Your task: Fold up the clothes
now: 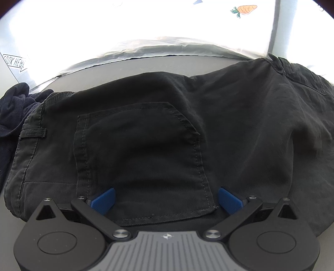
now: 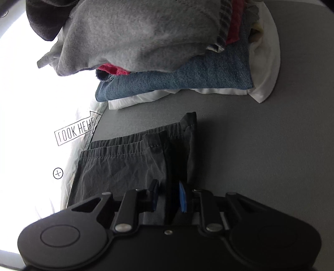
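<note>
Across the grey desk (image 1: 146, 64), black trousers (image 1: 229, 129) lie spread flat, back pocket (image 1: 142, 158) up, reaching from near the front edge almost to the far edge, where crinkled clear plastic (image 1: 146, 50) runs along the window. At their left end, a dark blue garment (image 1: 12, 108) is bunched against the waistband. On the bright pane sit a carrot sticker (image 1: 245, 9) and a "LOOK HERE" sticker (image 1: 15, 62).

Left gripper (image 1: 166, 200) hangs just over the pocket, its blue pads (image 1: 104, 200) spread wide on either side of the pocket's lower edge; nothing is between them and they pinch no cloth.

Right gripper (image 2: 169, 198) has its jaws drawn close together, with a dark fold of grey shorts (image 2: 125, 162) standing between the pads (image 2: 183, 198); the pads appear to pinch that fold, though the shadow makes the contact hard to confirm. These shorts lie by the desk's window edge, elastic waistband toward a pile (image 2: 167, 62) further along the desk: grey fleece on top, red cloth, denim, and white fabric at the bottom
</note>
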`<state>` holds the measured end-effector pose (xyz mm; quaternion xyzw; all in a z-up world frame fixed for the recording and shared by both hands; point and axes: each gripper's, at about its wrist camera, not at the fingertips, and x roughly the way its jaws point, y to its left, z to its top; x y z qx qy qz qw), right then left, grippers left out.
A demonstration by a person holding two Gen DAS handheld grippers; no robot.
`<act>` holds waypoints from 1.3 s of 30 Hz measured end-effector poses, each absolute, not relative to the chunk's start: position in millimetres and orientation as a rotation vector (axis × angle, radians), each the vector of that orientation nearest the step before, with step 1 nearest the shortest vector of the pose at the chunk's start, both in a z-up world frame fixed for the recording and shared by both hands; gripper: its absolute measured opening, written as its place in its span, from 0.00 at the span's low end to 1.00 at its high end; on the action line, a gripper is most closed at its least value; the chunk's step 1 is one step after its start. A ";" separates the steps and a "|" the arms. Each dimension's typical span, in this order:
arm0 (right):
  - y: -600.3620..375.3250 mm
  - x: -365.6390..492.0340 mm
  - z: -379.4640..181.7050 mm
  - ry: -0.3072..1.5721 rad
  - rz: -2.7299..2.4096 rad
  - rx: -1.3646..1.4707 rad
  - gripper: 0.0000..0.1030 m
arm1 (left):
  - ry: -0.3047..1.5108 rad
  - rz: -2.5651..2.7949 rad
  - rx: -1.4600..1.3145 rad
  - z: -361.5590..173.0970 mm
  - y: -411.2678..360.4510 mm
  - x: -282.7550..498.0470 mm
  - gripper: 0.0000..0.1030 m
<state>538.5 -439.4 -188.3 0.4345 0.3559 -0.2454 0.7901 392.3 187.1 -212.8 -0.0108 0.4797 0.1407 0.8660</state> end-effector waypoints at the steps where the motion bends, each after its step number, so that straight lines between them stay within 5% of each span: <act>1: -437.0 541.7 -184.5 0.790 -0.521 0.913 0.25 | 1.002 0.295 -0.023 -212.9 187.0 392.1 1.00; 4: -429.3 551.1 -179.4 0.839 -0.414 0.914 0.45 | 0.998 0.294 -0.021 -213.6 187.2 391.9 1.00; 6: -418.6 548.1 -181.5 0.861 -0.350 0.968 0.48 | 0.998 0.289 -0.021 -213.9 187.9 392.0 1.00; 11: -391.5 537.9 -199.9 0.913 -0.288 1.014 0.48 | 0.992 0.285 -0.020 -214.4 187.5 390.5 1.00; 15: -379.5 526.0 -203.2 0.991 -0.301 0.987 0.29 | 0.990 0.284 -0.021 -214.9 186.4 389.9 1.00; 17: -379.5 517.2 -200.4 1.031 -0.316 0.993 0.27 | 0.986 0.285 -0.021 -215.0 186.3 389.2 1.00; 24: -364.2 517.1 -190.2 1.127 -0.319 0.842 0.26 | 0.982 0.281 -0.022 -215.0 188.5 389.0 1.00; 30: -337.8 523.1 -205.7 1.165 -0.198 0.986 0.47 | 0.968 0.285 -0.023 -214.9 189.7 387.0 1.00; 39: -312.2 515.8 -220.7 1.169 -0.159 1.072 0.41 | 0.963 0.282 -0.024 -214.5 189.6 385.9 1.00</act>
